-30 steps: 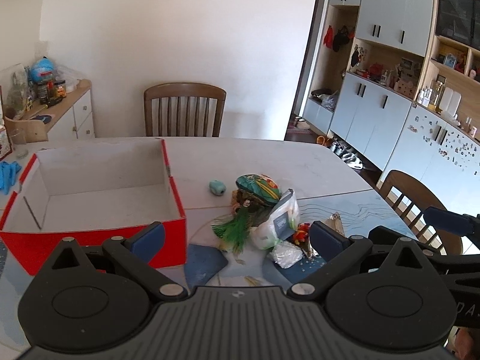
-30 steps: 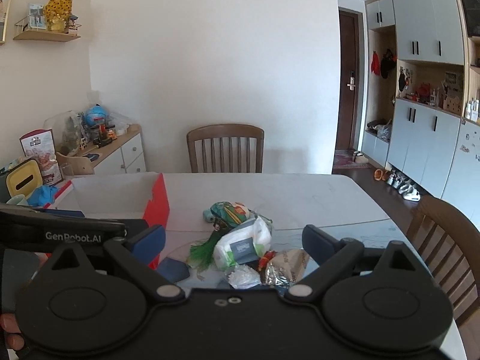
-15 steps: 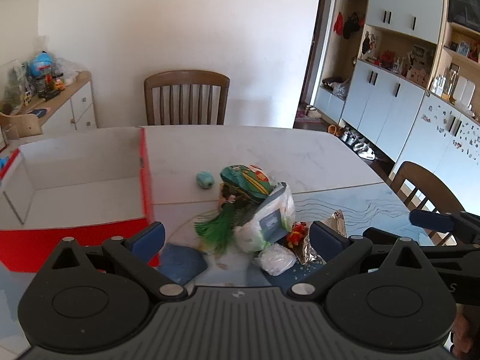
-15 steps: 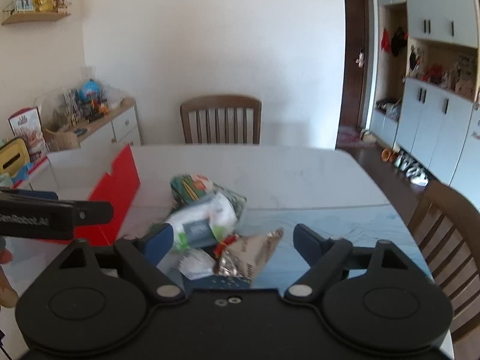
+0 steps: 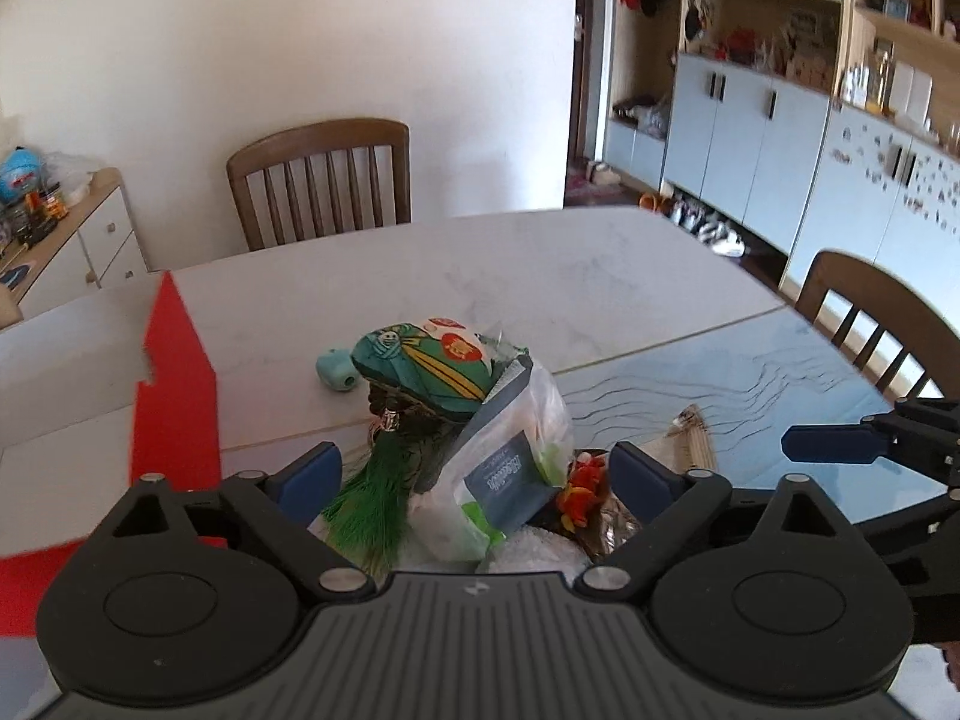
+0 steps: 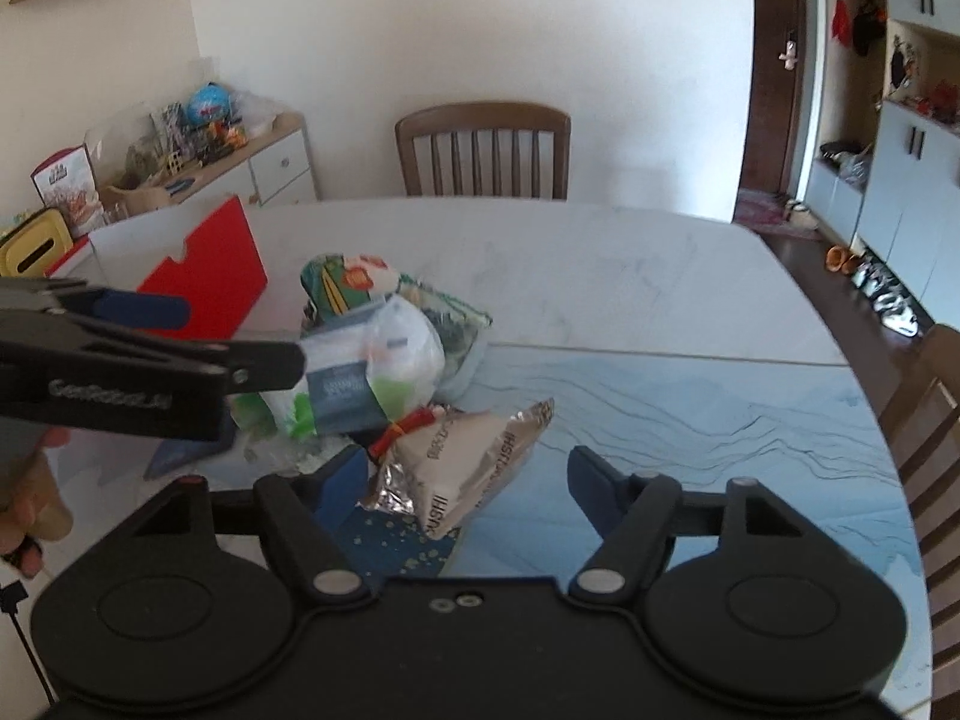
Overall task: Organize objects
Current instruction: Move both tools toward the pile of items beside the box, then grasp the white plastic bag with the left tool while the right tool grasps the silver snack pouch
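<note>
A heap of small objects lies on the table in front of both grippers. It holds a green patterned pouch [image 5: 426, 363], a clear bag with a dark label [image 5: 510, 468], a green tassel [image 5: 375, 495], a red-orange trinket [image 5: 581, 483] and a silver snack packet [image 6: 468, 468]. A small teal object [image 5: 336, 369] lies beside the heap. My left gripper [image 5: 477, 474] is open, its fingers on either side of the clear bag. My right gripper [image 6: 468, 477] is open with the snack packet between its fingers. The red and white box [image 5: 174, 372] stands at the left.
The table [image 5: 540, 276] is white marble with a blue mat [image 6: 720, 408] on the near right. Wooden chairs stand at the far side [image 5: 321, 180] and at the right [image 5: 870, 312]. A cluttered sideboard [image 6: 240, 150] is at the left wall. Cabinets [image 5: 780, 120] line the right wall.
Both grippers have moved forward and closer to the heap. The left has swung right, away from the box. The right now has the snack packet between its open fingers.
</note>
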Tool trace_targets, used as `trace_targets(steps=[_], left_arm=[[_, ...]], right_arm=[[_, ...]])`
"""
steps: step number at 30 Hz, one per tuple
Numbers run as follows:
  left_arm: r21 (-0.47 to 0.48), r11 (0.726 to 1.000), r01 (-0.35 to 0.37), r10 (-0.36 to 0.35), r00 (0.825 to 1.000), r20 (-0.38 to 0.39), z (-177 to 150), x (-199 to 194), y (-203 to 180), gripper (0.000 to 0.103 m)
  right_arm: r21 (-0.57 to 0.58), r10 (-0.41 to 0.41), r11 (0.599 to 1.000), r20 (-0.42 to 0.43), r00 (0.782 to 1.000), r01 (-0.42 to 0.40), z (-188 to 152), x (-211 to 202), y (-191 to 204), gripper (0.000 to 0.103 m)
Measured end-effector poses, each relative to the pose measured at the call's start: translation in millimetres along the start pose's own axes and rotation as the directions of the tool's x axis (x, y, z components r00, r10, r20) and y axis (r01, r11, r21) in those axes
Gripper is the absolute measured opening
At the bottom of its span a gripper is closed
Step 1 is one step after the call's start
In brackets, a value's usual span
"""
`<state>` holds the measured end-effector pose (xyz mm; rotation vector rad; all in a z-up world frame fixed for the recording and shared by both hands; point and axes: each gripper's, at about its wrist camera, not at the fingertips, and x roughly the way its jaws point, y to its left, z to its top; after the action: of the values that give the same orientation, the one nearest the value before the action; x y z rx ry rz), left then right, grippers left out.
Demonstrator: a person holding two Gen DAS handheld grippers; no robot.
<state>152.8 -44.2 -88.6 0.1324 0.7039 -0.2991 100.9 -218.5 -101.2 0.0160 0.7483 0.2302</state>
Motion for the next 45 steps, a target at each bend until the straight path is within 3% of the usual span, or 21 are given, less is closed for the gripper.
trace_targets(steps=[7,9,12,27,33,45], left_arm=[[0.030,0.999,0.019,-0.017,0.998,-0.060,3,36,-4,0.083],[0.014,0.999,0.029,-0.028,0.995,-0.098,3,47,-2,0.072],[-0.004,1.000,0.031,-0.031,0.991,-0.131,2,57,2,0.064],[0.000,0.998,0.056,-0.056,0.988,-0.142,-1,61,7,0.024],[0.009,0.997,0.072,-0.071,0.990,-0.125,0,54,3,0.016],[-0.036,0.995,0.088,-0.091,0.990,-0.105,-3,25,2,0.014]], right_arm=[[0.021,0.057,0.998,-0.061,0.997,-0.056,1,27,-11,0.067],[0.038,0.070,0.997,-0.084,0.994,-0.067,2,35,-13,0.066],[0.054,0.090,0.995,-0.103,0.991,-0.085,2,44,-15,0.065],[0.136,0.138,0.983,-0.123,0.983,-0.121,5,55,-26,0.045],[0.116,0.116,0.988,-0.118,0.986,-0.103,4,49,-26,0.037],[0.077,0.072,0.995,-0.096,0.993,-0.064,-2,13,-38,0.034]])
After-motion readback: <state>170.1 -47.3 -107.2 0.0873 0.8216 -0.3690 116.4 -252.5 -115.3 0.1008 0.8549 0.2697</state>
